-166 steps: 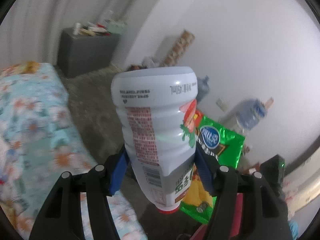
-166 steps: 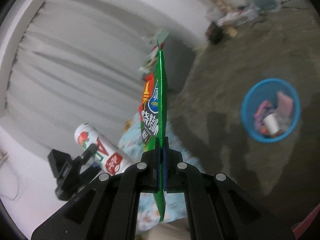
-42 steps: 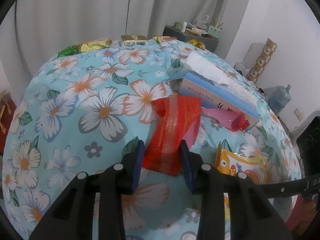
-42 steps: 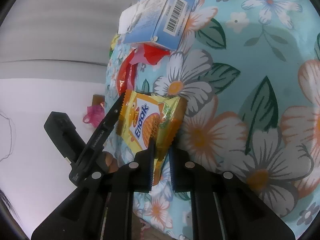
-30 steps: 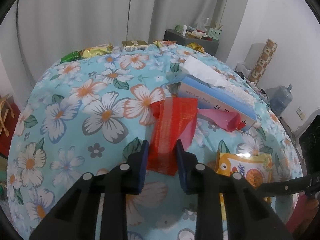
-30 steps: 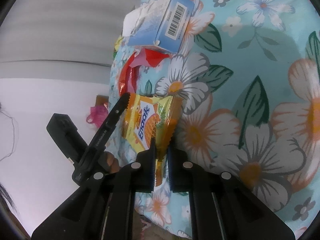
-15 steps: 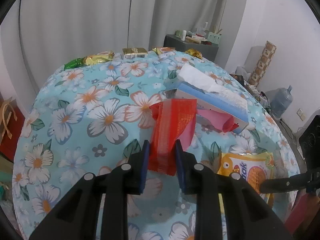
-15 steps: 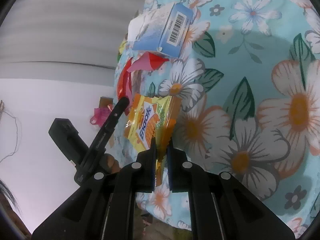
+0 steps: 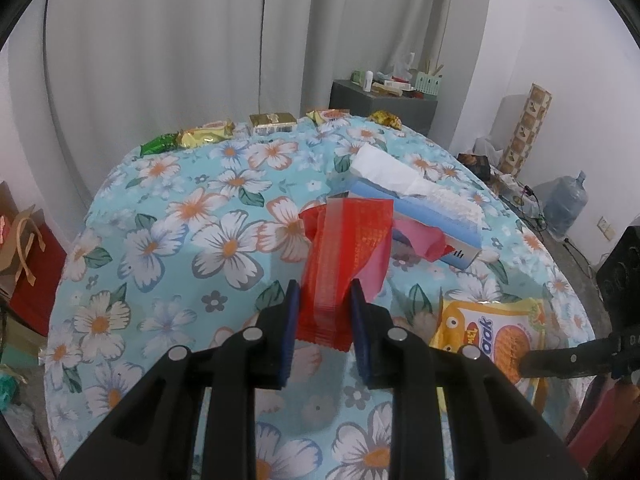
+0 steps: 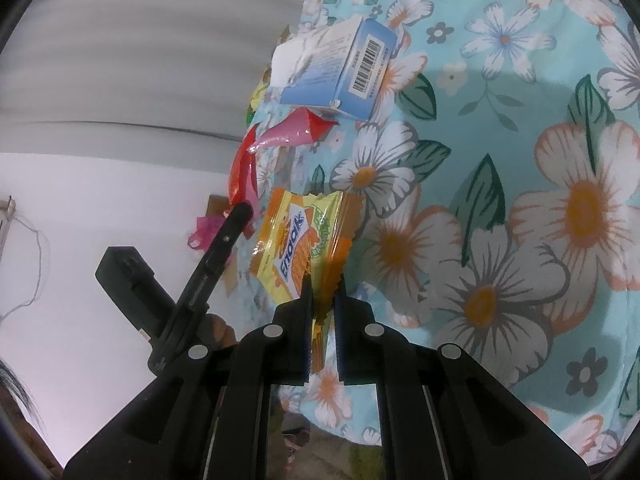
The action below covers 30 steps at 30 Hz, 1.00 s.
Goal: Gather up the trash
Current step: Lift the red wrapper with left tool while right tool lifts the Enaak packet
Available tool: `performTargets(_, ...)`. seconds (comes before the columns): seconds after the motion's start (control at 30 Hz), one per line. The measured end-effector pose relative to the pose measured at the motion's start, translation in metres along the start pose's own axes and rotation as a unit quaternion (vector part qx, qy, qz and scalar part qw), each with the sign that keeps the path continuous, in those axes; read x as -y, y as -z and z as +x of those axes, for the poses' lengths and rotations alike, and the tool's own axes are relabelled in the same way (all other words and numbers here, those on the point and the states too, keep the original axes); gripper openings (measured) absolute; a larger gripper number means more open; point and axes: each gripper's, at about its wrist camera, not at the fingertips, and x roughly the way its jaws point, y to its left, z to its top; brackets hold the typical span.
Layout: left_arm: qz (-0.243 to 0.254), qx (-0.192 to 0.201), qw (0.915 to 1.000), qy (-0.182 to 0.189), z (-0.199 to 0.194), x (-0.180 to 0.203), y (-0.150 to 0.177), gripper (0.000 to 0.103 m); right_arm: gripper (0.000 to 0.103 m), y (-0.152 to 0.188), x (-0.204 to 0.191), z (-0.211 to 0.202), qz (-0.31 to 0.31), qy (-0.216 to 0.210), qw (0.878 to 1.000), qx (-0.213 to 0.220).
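My left gripper [image 9: 323, 294] is shut on a red plastic wrapper [image 9: 340, 256], which stands up from the jaws just above the floral tablecloth [image 9: 160, 240]. My right gripper [image 10: 322, 286] is shut on the crimped edge of a yellow biscuit packet [image 10: 298, 240], held off the cloth. That packet [image 9: 490, 330] also shows at the lower right of the left wrist view, with a black finger of the right gripper across it. In the right wrist view the left gripper's finger [image 10: 222, 240] and the red wrapper [image 10: 242, 170] lie left of the packet.
A blue tissue box [image 9: 416, 208] with white tissue lies beyond the wrappers, a pink-red wrapper [image 9: 420, 238] against it. Several foil snack packets [image 9: 272, 122] line the table's far edge. Behind are curtains, a grey cabinet [image 9: 382, 106] and a water jug [image 9: 566, 204].
Both grippers have lifted a little off the table with their wrappers, so more of the cloth shows. The red wrapper now hangs clear of the cloth.
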Motion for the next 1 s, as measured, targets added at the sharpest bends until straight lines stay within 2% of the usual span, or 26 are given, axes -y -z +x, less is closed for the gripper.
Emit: performTargets(1.0,0.039,0.06,0.9972,-0.022,-0.066,0.031,-0.01,0.023,0.008,0.007,0.003,-0.019,-0.018,-0.041,0.998,0.032)
